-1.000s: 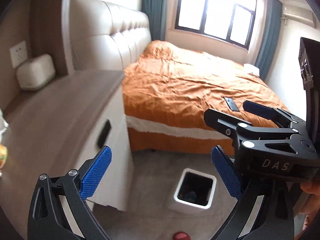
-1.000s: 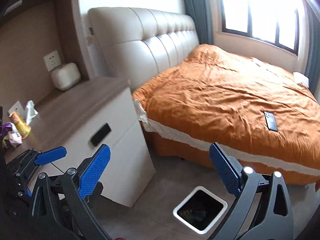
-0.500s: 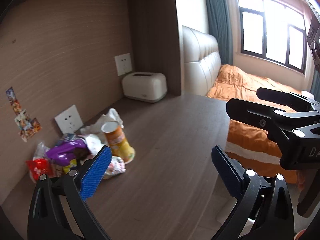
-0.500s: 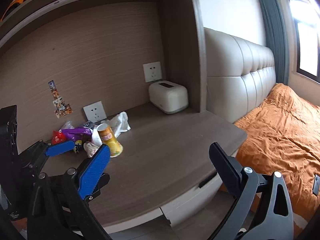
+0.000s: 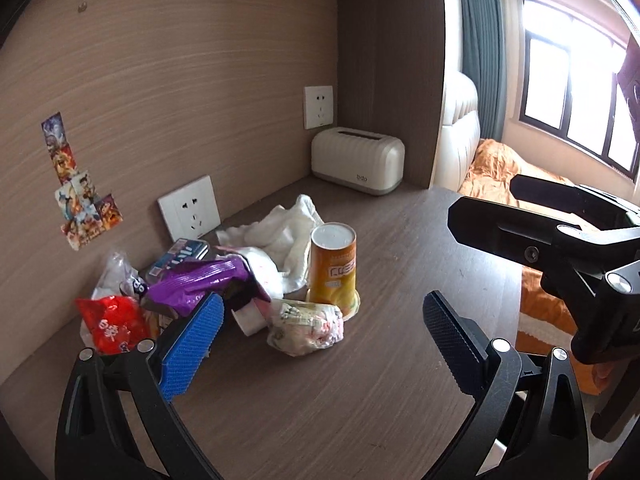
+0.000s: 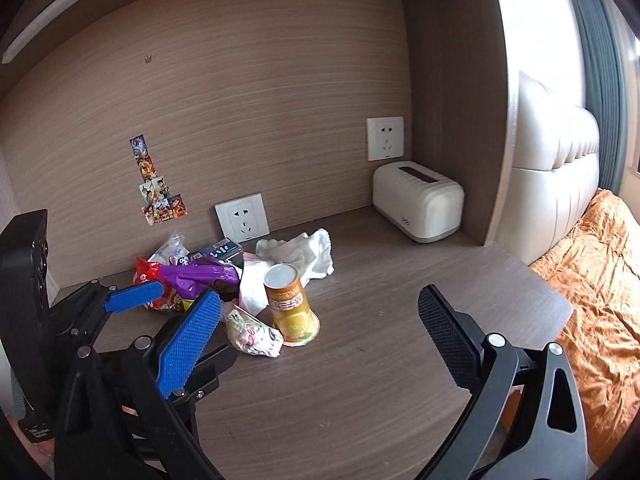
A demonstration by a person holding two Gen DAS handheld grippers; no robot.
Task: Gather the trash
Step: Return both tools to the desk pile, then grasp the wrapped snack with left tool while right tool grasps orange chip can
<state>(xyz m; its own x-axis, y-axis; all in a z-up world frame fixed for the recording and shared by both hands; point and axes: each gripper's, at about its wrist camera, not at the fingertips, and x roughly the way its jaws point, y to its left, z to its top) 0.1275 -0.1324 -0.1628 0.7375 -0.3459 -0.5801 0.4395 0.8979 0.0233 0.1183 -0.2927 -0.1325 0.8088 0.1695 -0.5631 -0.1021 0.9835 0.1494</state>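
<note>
A pile of trash lies on the wooden desk (image 5: pixel 400 360) by the wall: an upright orange can (image 5: pixel 333 272), a crumpled printed wrapper (image 5: pixel 306 326), a purple wrapper (image 5: pixel 196 284), a red packet (image 5: pixel 112 324), white tissues (image 5: pixel 280 236) and a small blue box (image 5: pixel 180 254). My left gripper (image 5: pixel 320 344) is open and empty, just short of the pile. My right gripper (image 6: pixel 320 340) is open and empty, facing the can (image 6: pixel 290 304) and the crumpled wrapper (image 6: pixel 252 332). The left gripper also shows at the lower left of the right wrist view (image 6: pixel 132 302).
A white toaster-shaped box (image 5: pixel 358 166) stands at the back right of the desk, with wall sockets (image 5: pixel 189 208) behind the pile. The bed with its orange cover (image 6: pixel 600 280) lies to the right of the desk. The right gripper's black body (image 5: pixel 560 248) fills the right of the left wrist view.
Both grippers have swung left from the bed and floor bin to the desk and come closer to the trash pile. Both stay open and empty.
</note>
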